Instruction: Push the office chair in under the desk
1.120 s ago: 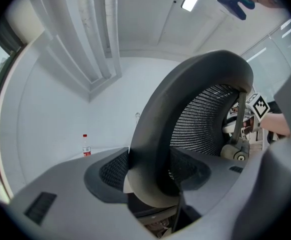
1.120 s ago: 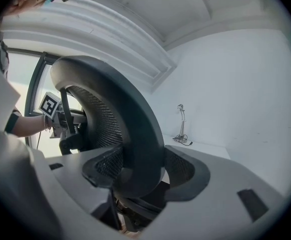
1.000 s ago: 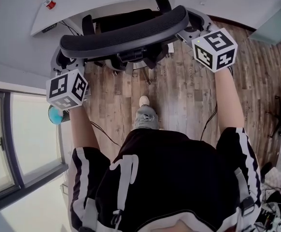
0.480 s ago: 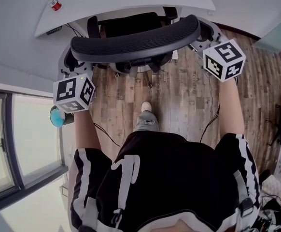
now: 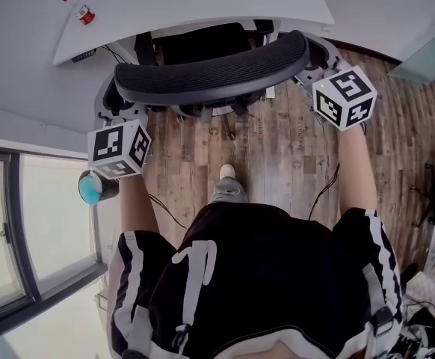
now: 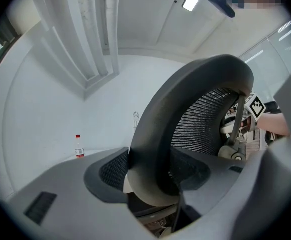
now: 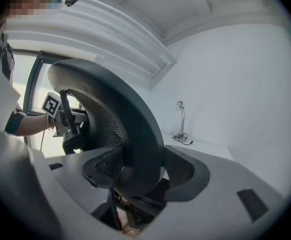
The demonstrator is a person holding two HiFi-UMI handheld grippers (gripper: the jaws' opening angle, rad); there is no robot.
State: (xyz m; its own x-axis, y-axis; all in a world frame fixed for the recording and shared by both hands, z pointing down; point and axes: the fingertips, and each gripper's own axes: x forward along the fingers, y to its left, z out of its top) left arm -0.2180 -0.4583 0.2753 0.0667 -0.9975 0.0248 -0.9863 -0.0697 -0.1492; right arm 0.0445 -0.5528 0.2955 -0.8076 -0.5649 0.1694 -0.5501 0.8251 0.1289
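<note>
Looking down from beside the person, a black shirt fills the near half of the head view and cuts off the legs, apart from one shoe on the wooden floor. Each forearm ends in a marker cube that covers the jaws from above. Seen along the jaws, the left gripper and the right gripper each clasp one side of the office chair, spread wide with their pads against the rim of its mesh backrest. That curved backrest hides most of the seat and all of the base. The seat sits under the front edge of the white bench, with the backrest just outside it. A red-capped bottle stands on the bench. A blue round object beside the left arm is too unclear to name.
</note>
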